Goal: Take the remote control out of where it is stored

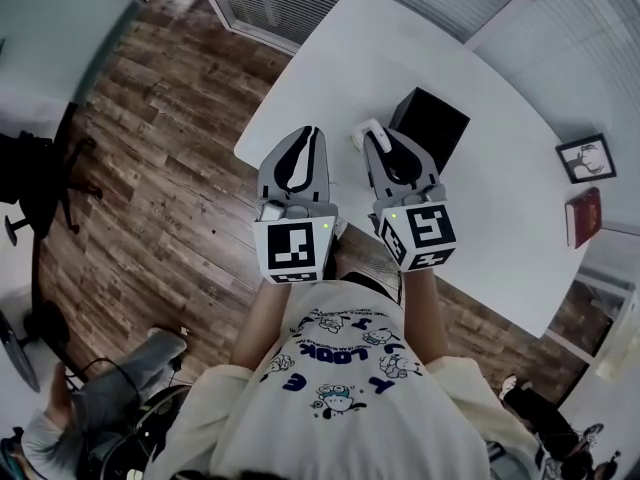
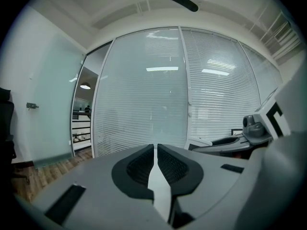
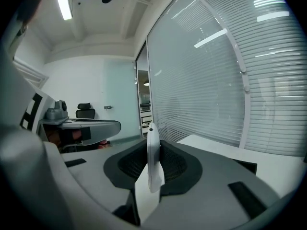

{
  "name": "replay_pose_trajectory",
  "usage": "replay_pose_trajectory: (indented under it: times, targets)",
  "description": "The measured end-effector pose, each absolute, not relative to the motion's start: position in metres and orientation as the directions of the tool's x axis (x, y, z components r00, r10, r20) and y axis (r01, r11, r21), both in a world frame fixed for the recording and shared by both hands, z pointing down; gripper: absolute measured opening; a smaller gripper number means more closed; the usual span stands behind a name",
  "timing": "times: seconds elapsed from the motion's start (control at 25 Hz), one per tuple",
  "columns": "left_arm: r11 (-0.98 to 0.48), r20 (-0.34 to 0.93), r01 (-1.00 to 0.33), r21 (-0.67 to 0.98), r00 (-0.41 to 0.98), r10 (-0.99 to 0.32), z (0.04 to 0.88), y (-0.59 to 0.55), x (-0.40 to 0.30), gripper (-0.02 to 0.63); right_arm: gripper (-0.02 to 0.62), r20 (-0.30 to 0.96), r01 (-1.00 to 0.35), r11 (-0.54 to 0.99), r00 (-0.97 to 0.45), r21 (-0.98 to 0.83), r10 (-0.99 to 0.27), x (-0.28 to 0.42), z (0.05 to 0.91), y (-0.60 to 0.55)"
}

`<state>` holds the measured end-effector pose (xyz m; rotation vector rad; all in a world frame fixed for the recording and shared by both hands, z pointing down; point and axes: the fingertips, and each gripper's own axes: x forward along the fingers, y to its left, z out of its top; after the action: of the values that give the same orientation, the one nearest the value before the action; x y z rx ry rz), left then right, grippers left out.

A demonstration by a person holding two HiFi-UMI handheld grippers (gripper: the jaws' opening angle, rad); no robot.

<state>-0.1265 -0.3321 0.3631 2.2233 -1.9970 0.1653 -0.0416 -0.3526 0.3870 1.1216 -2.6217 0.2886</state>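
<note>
A slim white remote control sticks out from the tip of my right gripper, which is shut on it. In the right gripper view the remote stands edge-on, pinched between the black pads. Just right of that gripper, a black open box stands on the white table. My left gripper hovers beside the right one over the table's near corner. Its jaws are shut with nothing between them, as the left gripper view shows.
A framed picture and a red book lie at the table's right edge. A black office chair stands on the wood floor to the left. A glass wall with blinds runs ahead of the grippers.
</note>
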Motion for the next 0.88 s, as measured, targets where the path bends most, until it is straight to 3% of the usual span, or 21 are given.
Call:
replay_pose_trajectory:
  times: [0.88]
  targets:
    - [-0.104,0.177,-0.994,0.032,0.108,-0.978,0.3628,-0.3345,-0.1285,0.034,0.081,0.333,-0.715,0.696,-0.674,-0.070,-0.659,-0.0509,0.3877,-0.3519]
